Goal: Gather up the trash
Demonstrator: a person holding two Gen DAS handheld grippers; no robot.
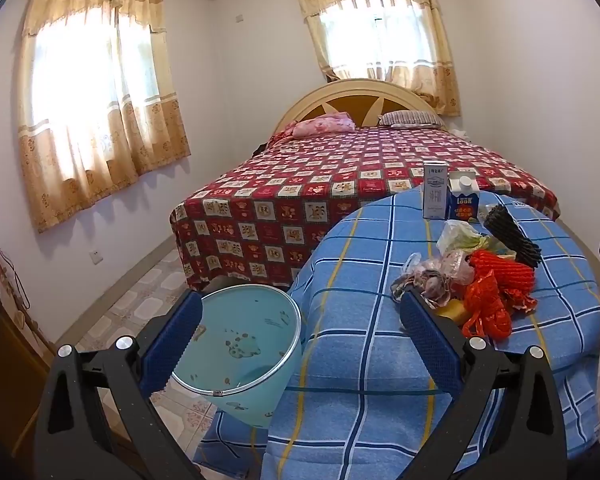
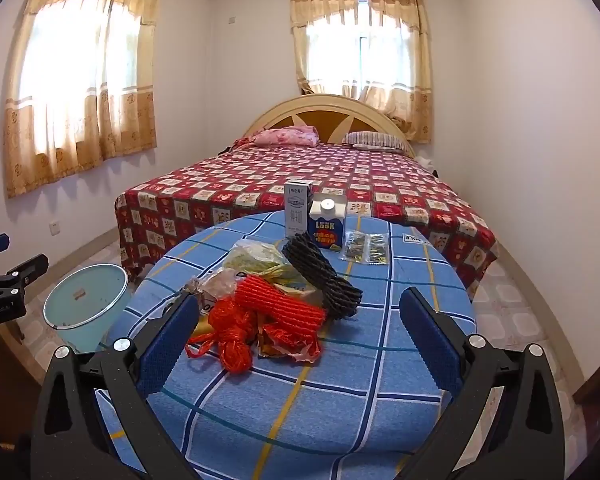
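A pile of trash lies on the round table with the blue checked cloth (image 2: 340,392): red foam netting (image 2: 284,312), a red plastic bag (image 2: 228,336), black foam netting (image 2: 324,276), a crumpled clear bag (image 2: 256,258), two small packets (image 2: 364,250). Two cartons stand behind: a white one (image 2: 298,208) and a blue one (image 2: 327,226). My right gripper (image 2: 300,340) is open and empty, just before the pile. My left gripper (image 1: 300,340) is open and empty, over the table's left edge, with the pale blue bin (image 1: 240,344) below it and the pile (image 1: 492,288) to its right.
The bin (image 2: 86,300) stands on the tiled floor left of the table. A bed with a red patterned cover (image 2: 308,176) fills the room behind the table. Curtained windows are on the far walls. A dark cabinet (image 1: 4,344) is at the left.
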